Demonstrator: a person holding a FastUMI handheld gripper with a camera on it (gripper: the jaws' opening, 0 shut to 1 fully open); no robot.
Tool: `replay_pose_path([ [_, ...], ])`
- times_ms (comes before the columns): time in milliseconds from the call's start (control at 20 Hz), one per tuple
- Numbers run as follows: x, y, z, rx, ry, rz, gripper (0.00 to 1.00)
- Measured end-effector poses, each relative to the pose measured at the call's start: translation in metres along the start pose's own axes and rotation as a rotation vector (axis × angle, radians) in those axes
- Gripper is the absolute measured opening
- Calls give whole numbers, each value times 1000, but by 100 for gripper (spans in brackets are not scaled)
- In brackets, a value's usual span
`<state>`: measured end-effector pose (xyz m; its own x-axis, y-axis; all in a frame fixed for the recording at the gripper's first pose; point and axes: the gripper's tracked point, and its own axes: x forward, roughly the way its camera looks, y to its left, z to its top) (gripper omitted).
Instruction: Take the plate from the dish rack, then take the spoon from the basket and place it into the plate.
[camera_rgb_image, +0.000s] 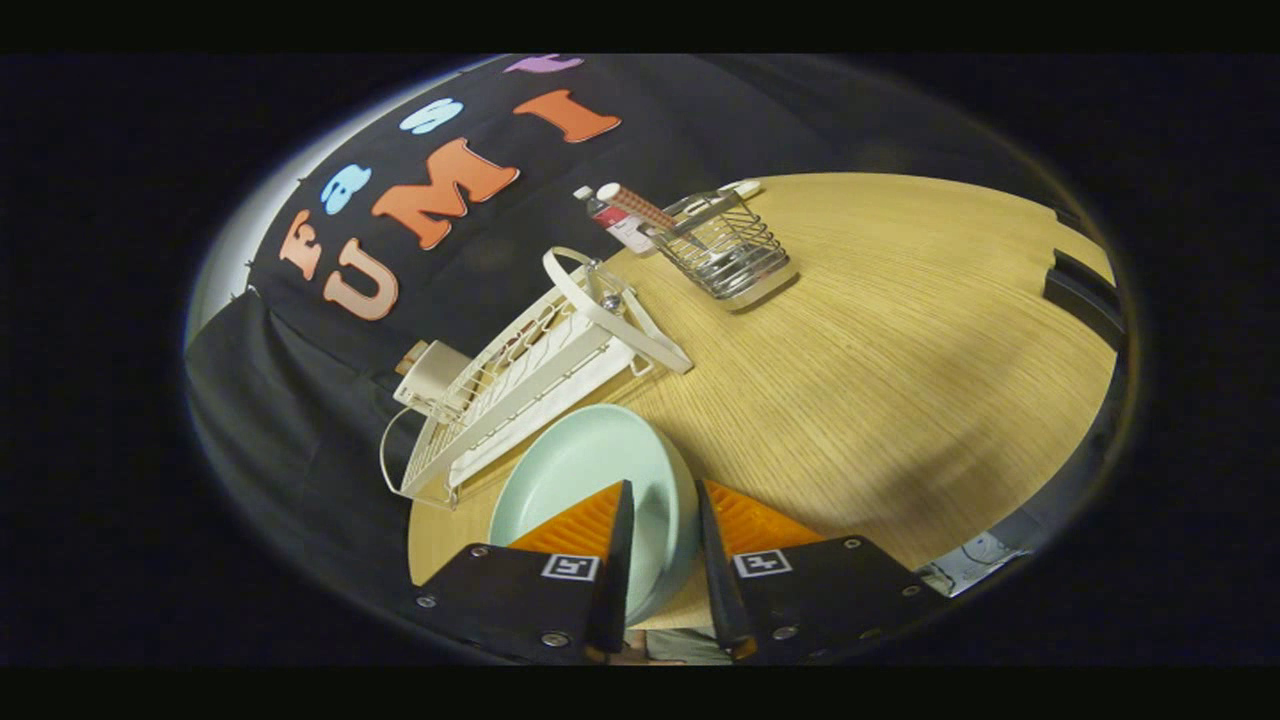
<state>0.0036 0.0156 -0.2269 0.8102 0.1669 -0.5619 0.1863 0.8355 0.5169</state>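
Plate (590, 470) sits pinched by its rim between the gripper's (660, 500) two fingers, its pale bowl spreading toward 11 o'clock beside the dish rack (530, 380), above the wooden surface (900, 350). It looks stiff, glazed and slippery, probably breakable; an edge hold is likely to tilt. Basket (725, 250), with the spoon handle (640, 207) leaning out, stands beyond at 1 o'clock.

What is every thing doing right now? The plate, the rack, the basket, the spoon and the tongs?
plate: out of the rack, its rim held between the tongs' fingers over the table.
tongs: shut on the plate's rim.
dish rack: on the table, just beyond the plate, nothing in its slots.
basket: upright on the table, far beyond the tongs.
spoon: in the basket, handle leaning out over the rim.
bottle: behind the basket; upright or lying, hard to tell.
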Motion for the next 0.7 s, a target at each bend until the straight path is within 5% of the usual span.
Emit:
replay_pose_path([
  [200, -7, -7, 18, -115, -55, -37, 48],
  [500, -20, -20, 75, -346, -245, -192, 79],
  [550, -22, -21, 85, -380, -281, -218, 90],
  [700, -26, -16, 105, -454, -363, -242, 99],
])
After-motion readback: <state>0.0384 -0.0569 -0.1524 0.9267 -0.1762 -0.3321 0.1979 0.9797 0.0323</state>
